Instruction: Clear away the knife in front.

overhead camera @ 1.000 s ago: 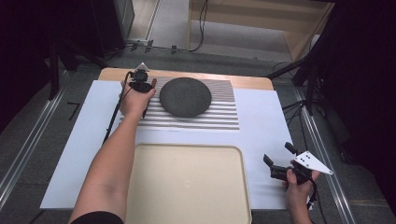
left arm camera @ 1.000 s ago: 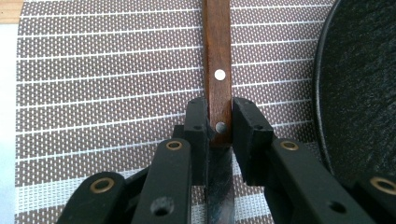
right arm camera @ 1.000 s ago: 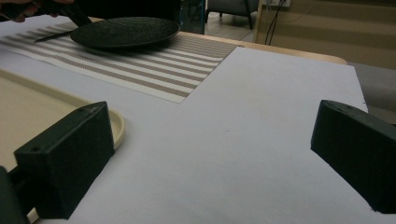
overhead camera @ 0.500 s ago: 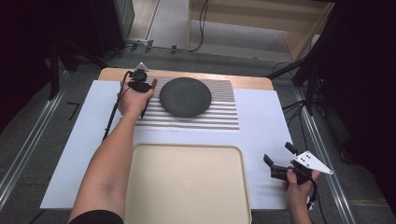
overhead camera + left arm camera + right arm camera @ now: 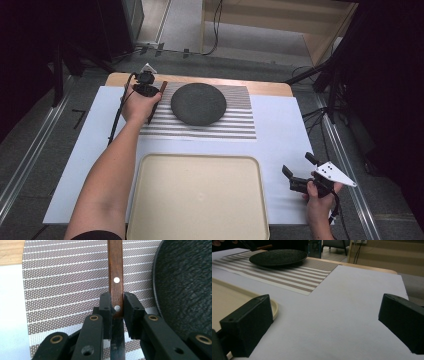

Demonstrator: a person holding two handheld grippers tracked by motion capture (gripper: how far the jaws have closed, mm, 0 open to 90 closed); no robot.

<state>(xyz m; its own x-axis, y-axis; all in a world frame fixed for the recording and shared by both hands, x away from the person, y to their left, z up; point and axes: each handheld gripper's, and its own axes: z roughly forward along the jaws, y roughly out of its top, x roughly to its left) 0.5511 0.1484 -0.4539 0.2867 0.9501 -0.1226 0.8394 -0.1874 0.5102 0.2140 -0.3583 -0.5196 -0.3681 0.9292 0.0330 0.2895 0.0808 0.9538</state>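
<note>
Currently my left gripper (image 5: 151, 98) is clamped on a knife (image 5: 115, 280) with a brown wooden handle. In the left gripper view both black pads press the sides of the handle near its lower rivet, with a second pale rivet showing just above the pads, and the dark blade runs down between the jaw links toward the bottom edge. The handle points away from the gripper, over the striped placemat (image 5: 67, 285). In the high view the knife (image 5: 162, 88) sits at the far left part of the placemat (image 5: 235, 127), just beside the left rim of the dark round plate (image 5: 198, 103) and not touching it as far as I can judge. I cannot tell whether the knife is lifted off the mat or resting on it.

My right gripper (image 5: 300, 176) is released: in the right gripper view its two pads stand wide apart with nothing between them, over the white table cover (image 5: 352, 310). In the high view it sits low at the near right corner of the white cover (image 5: 285, 130), just beside the right edge of the beige tray (image 5: 150, 200) and well apart from the plate.

From the right gripper view, the plate (image 5: 278, 257) lies on the placemat (image 5: 294, 277) at the far side, and a corner of the tray (image 5: 273, 308) shows by the left pad. The tray holds nothing.
</note>
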